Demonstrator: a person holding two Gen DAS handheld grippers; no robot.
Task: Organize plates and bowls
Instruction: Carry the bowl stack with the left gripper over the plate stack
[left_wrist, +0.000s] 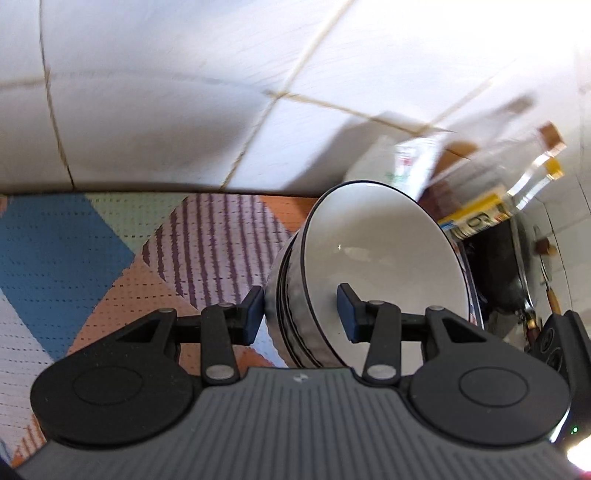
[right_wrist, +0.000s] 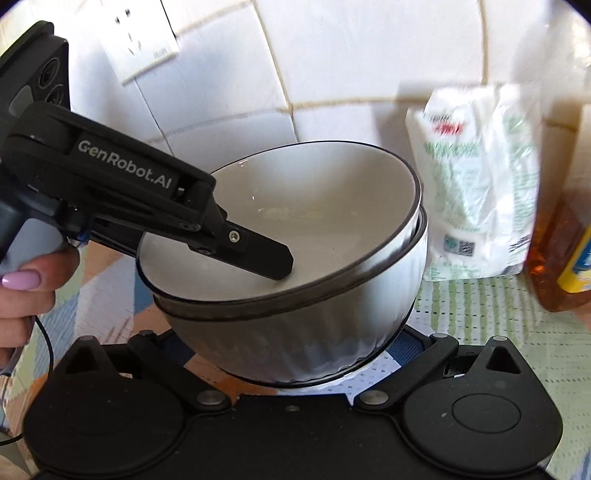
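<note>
Two white bowls (right_wrist: 295, 280) with dark rims sit nested, one inside the other, and I see them tilted and clear of the patterned mat (left_wrist: 92, 258) on the worktop. My left gripper (left_wrist: 301, 314) pinches the stacked walls at their near edge, one pad on the ribbed outside and one inside the upper bowl; nothing lies in that bowl.

At two o'clock from the bowls in the left wrist view stand glass bottles (left_wrist: 532, 173) and a yellow-labelled box (left_wrist: 476, 218), blurred, with a dark pan (left_wrist: 513, 269) at three o'clock, all close beside the stack. White wall tiles (left_wrist: 166, 110) fill twelve o'clock.

Only the right wrist view shows the hand (right_wrist: 22, 295) on the left gripper's grey handle at nine o'clock, a white printed bag (right_wrist: 476, 184) at two o'clock, an amber bottle (right_wrist: 565, 258) at three o'clock and a wall socket (right_wrist: 140, 40) at eleven o'clock. Here the bowls hang right in front of the lens and cover my right gripper (right_wrist: 295, 369): its fingertips are hidden, so I cannot tell whether it is spread or pressed together.
</note>
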